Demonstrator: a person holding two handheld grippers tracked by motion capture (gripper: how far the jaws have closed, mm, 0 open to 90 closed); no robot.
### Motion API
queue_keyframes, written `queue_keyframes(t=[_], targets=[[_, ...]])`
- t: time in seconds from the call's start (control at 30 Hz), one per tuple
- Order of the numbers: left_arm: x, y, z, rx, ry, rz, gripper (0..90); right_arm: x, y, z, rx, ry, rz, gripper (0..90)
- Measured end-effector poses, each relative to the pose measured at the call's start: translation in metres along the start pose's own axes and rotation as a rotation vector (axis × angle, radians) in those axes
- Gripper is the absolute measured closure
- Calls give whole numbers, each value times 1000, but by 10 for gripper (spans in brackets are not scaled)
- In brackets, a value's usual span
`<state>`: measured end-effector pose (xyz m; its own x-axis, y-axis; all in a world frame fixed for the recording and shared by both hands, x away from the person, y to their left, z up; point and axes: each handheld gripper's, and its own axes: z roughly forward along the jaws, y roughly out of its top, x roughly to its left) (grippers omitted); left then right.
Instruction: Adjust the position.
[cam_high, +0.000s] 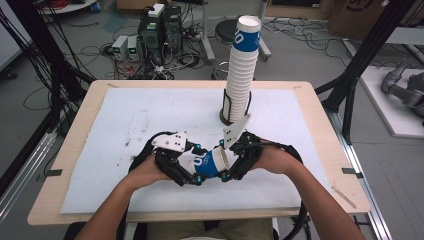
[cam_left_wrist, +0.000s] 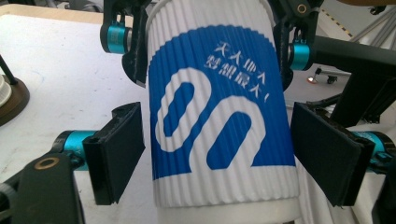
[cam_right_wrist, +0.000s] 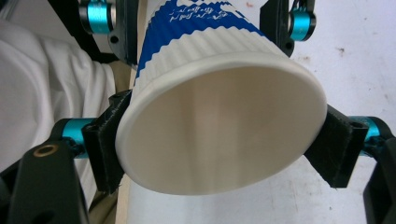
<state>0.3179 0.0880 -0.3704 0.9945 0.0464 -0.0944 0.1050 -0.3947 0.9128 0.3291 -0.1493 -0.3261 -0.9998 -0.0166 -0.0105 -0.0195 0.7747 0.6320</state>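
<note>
Low in the middle of the high view, a single ribbed paper cup (cam_high: 209, 163) with a blue band lies sideways above the desk (cam_high: 310, 107), carried between the left gripper (cam_high: 192, 167) and the right gripper (cam_high: 226, 162), which meet around it from either side. In the right gripper view the cup's open mouth faces the camera and the two black pads press against its rim, so those jaws are clenched on the cup. In the left gripper view the cup's base end points toward the camera and a clear gap shows on both sides between the pads and the ribbed wall, so those jaws stand released around the cup without gripping it. At the upper centre of the high view a tall stack of cups (cam_high: 243, 67) rises from a dark round holder (cam_high: 227, 117) at the far part of the white mat (cam_high: 140, 125). As a judgement, the work is a transfer of this one cup between the hands near the stack; whether it is bound for the stack or away from it cannot be told. The cup is secured on the right side, while the left side's hold and the cup's final placing are not yet done.
</note>
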Motion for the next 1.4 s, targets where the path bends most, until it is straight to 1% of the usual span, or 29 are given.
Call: queue_keyframes(t=[0.1,0.13,0.3,0.4,0.5,0.57,0.63,0.67,0.7,0.73,0.77,0.8,0.83,0.87,0.9,0.93,0.97,1.0,1.03,1.07,1.1,1.13,1.17,1.2,1.23,1.27,1.33,1.37,1.4], targets=[[0,0,1,9,-7,-2,194,1,0,2,5,10,0,194],[0,0,1,15,-9,3,203,1,1,2,7,11,-10,194],[0,-1,2,29,-26,-2,242,2,2,2,14,20,-2,194],[1,-2,3,35,-22,-2,253,2,2,3,19,13,-5,194],[3,-2,1,26,-16,-21,260,2,2,2,13,9,4,183],[4,-2,-1,-5,-24,-30,260,0,1,0,-50,5,32,169],[4,-2,-2,-8,-23,-29,261,-1,-1,-2,-82,3,46,169],[4,-2,-3,-16,-26,-29,261,-1,-1,-2,-82,3,46,169],[5,-2,-3,-31,-31,-34,261,-1,-2,-2,-99,2,51,168],[6,-4,-4,-52,-40,-34,262,-1,-5,-5,-159,11,71,135],[7,-6,-5,-81,-50,-39,262,-1,-6,-6,-182,14,79,135],[7,-6,-5,-81,-50,-39,263,-1,-6,-6,-182,14,79,135],[8,-7,-5,-94,-49,-38,263,-2,-8,-7,-212,18,88,135],[9,-8,-6,-105,-49,-42,264,-2,-12,-11,-269,26,108,132],[10,-9,-6,-117,-50,-42,264,-2,-12,-11,-269,26,108,132],[10,-10,-7,-132,-47,-45,265,-3,-14,-12,-296,25,115,131],[10,-9,-7,-134,-41,-40,264,-2,-18,-15,-343,8,122,131],[10,-9,-7,-134,-41,-40,264,-2,-18,-15,-343,8,122,131],[10,-10,-8,-145,-40,-45,264,-3,-22,-18,-380,-15,132,131],[11,-11,-8,-149,-32,-44,264,-3,-22,-18,-380,-15,132,131],[10,-11,-9,-162,-19,-42,264,-2,-27,-20,-438,-21,163,130],[10,-11,-9,-162,-19,-42,264,-2,-30,-21,-468,-19,175,130],[11,-11,-10,-172,-13,-39,264,-2,-30,-21,-468,-19,175,130],[11,-12,-10,-184,-3,-40,264,0,-36,-21,-513,-32,191,130],[11,-13,-10,-203,9,-42,264,0,-38,-21,-532,-42,199,130],[12,-14,-11,-214,19,-40,264,0,-38,-21,-532,-42,199,130],[13,-16,-12,-237,39,-42,264,1,-44,-20,-572,-64,217,129],[13,-17,-13,-251,36,-42,264,2,-48,-20,-584,-86,227,129],[13,-17,-13,-257,33,-41,264,2,-48,-20,-584,-86,227,129]])
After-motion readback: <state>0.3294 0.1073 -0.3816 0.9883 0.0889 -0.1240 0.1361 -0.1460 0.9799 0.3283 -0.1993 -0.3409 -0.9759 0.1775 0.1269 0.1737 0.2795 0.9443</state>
